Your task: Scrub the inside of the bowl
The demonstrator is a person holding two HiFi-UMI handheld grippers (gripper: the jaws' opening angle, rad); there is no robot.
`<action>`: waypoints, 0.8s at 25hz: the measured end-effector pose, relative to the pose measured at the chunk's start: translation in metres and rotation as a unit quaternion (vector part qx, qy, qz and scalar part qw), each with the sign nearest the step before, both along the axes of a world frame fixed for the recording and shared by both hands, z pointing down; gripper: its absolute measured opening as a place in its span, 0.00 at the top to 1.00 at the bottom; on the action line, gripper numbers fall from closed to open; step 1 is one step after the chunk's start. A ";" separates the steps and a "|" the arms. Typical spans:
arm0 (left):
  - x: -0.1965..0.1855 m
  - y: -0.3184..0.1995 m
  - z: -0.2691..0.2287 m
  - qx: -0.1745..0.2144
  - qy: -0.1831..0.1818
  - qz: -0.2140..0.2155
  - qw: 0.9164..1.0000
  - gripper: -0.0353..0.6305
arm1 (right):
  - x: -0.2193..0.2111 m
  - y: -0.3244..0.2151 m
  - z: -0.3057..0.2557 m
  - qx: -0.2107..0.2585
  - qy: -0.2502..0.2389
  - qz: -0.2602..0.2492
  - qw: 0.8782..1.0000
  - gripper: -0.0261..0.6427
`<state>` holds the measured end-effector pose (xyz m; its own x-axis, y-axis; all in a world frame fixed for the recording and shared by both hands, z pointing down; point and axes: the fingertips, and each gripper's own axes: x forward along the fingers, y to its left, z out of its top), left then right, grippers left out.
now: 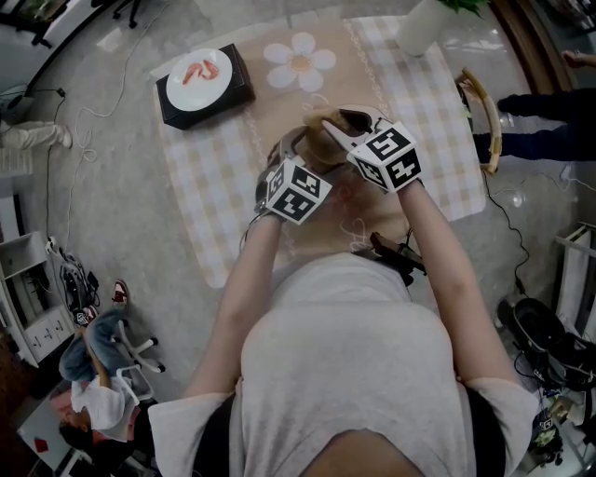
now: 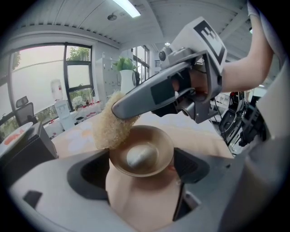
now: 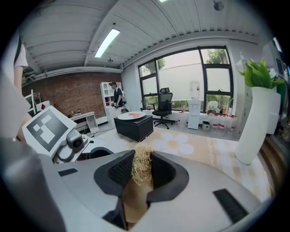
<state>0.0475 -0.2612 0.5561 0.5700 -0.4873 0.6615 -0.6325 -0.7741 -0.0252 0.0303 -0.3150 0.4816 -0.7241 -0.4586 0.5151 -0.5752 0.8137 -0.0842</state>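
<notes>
A brown bowl (image 2: 144, 156) sits between the jaws of my left gripper (image 2: 141, 166), which is shut on it and holds it tilted with its inside facing the camera. My right gripper (image 2: 118, 108) reaches in from the upper right and is shut on a tan fibrous scrubber (image 2: 110, 128). The scrubber rests against the bowl's left rim. In the right gripper view the scrubber (image 3: 142, 165) stands pinched between the jaws of the right gripper (image 3: 142, 171). In the head view both grippers, left (image 1: 284, 158) and right (image 1: 328, 124), meet above the checked tablecloth (image 1: 223, 168).
A black box (image 1: 216, 98) carries a white plate (image 1: 198, 80) with red food at the table's far left. A white vase (image 1: 421, 26) stands at the far right corner. A black tool (image 1: 400, 254) lies at the near edge. Someone's legs (image 1: 540, 121) are at the right.
</notes>
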 end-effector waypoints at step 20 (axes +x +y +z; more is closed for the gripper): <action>0.000 0.000 0.001 0.003 -0.012 0.006 1.000 0.32 | 0.037 -0.013 0.000 0.015 0.031 0.052 0.998 0.82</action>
